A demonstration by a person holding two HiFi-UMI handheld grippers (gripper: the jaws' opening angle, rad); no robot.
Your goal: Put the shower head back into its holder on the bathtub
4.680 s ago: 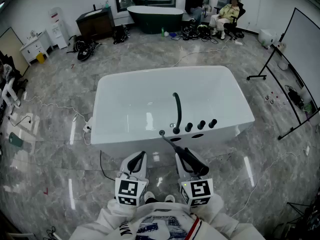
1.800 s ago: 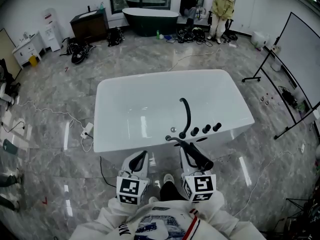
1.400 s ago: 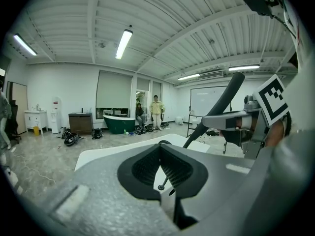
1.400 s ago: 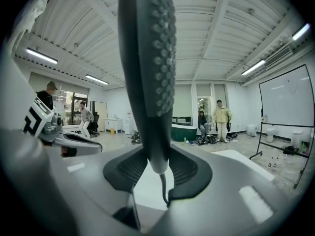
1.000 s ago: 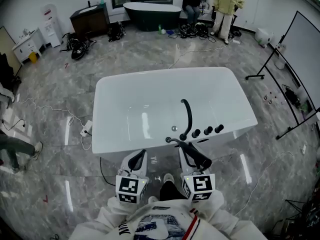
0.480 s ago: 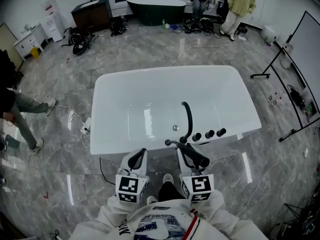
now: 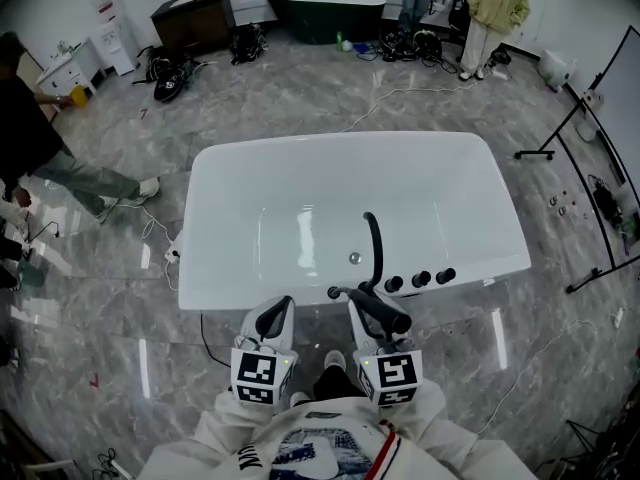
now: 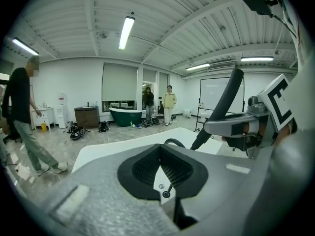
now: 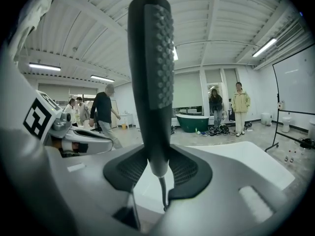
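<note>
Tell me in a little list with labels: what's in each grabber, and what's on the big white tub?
right gripper: shut on the black shower head, handle upright between the jaws
left gripper: shut, nothing in it
bathtub: white, on a grey floor
faucet: black, curved, on the near rim
knobs: three, black, in a row beside the faucet

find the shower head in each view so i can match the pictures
Head view: shower head low centre, held in the right gripper, just short of the white bathtub.
Left gripper view: right of centre, a dark slanted wand.
Right gripper view: dead centre, upright between the jaws.
Shared landmark: the white bathtub, behind it in every view.
</note>
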